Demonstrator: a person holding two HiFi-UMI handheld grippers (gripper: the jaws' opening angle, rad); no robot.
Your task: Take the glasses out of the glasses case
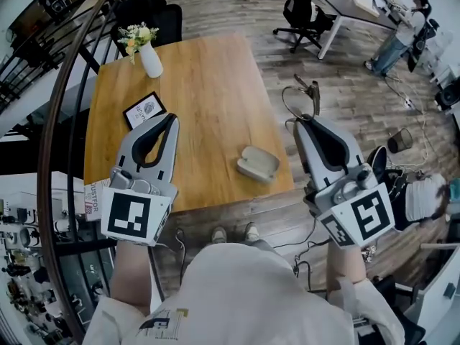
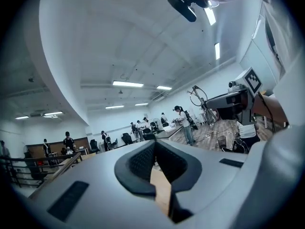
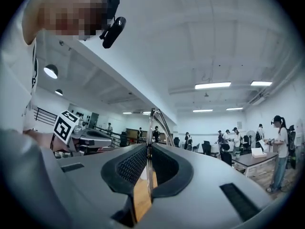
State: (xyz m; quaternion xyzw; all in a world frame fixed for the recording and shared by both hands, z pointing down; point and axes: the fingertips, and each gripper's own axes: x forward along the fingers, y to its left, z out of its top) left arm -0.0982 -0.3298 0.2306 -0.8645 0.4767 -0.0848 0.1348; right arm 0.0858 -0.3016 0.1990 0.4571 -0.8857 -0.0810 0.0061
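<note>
Right gripper (image 1: 306,121) pinches the glasses (image 1: 314,94), barely visible edge-on; left gripper (image 1: 170,119) jaws together, empty

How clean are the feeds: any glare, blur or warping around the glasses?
Head view: evenly lit and sharp, fisheye bowing the railing; the glasses read thin but clear. Right gripper view: ceiling lights glare mildly, frame between the jaws slightly soft. Left gripper view: near jaws soft, room warped.

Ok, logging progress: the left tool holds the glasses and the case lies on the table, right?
No, the right tool holds the glasses, as the right gripper view shows; the case does lie on the table.
</note>
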